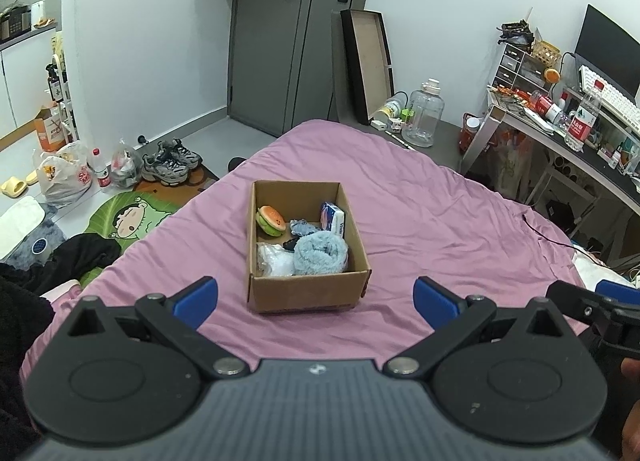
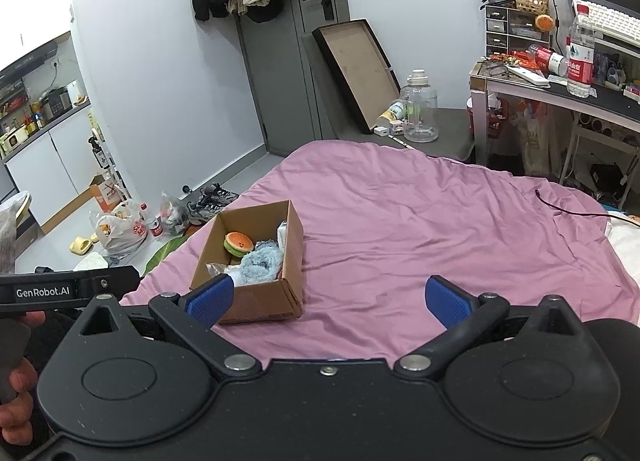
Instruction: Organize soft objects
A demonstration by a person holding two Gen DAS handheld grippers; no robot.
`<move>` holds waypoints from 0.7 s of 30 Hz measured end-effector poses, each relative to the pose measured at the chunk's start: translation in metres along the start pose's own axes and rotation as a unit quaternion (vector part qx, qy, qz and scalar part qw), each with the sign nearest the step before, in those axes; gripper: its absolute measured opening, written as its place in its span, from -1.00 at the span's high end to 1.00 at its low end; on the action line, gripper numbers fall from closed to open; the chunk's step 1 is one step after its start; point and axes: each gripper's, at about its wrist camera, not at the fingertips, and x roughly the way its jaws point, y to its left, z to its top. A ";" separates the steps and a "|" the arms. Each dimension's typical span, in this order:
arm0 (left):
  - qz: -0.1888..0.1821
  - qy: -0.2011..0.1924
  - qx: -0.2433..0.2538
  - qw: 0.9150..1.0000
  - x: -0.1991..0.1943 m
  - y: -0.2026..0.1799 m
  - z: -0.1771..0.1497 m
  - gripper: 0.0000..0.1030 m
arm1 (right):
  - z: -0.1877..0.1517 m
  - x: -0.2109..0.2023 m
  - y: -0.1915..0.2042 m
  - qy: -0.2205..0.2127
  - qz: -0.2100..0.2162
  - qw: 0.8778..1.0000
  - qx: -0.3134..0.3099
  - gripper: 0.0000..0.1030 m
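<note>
I hold both grippers, left gripper (image 1: 316,303) and right gripper (image 2: 326,301), spread wide and empty, just short of the cardboard box (image 1: 308,295). Burger plush (image 1: 271,221), blue fluffy towel (image 1: 320,253) and tissue pack (image 1: 333,219) sit inside it. Risk: a careless reach nudges the light box across the purple bedsheet (image 1: 420,221).

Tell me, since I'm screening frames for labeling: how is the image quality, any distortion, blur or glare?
Left wrist view: strong fisheye bending at the door frame, dark vignetted corners, cardboard box and hamburger plush fairly sharp, soft even light. Right wrist view: same distortion, bright washout at upper left, blue fingers slightly soft.
</note>
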 end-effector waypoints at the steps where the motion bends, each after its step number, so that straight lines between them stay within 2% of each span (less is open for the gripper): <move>1: 0.000 0.000 0.000 1.000 0.000 0.000 0.000 -1.00 | 0.000 0.000 0.000 0.000 0.000 1.000 0.000 -1.00; 21: 0.005 0.000 0.012 1.000 0.002 0.002 0.003 -1.00 | 0.001 0.002 0.000 0.002 -0.002 1.000 -0.002 -1.00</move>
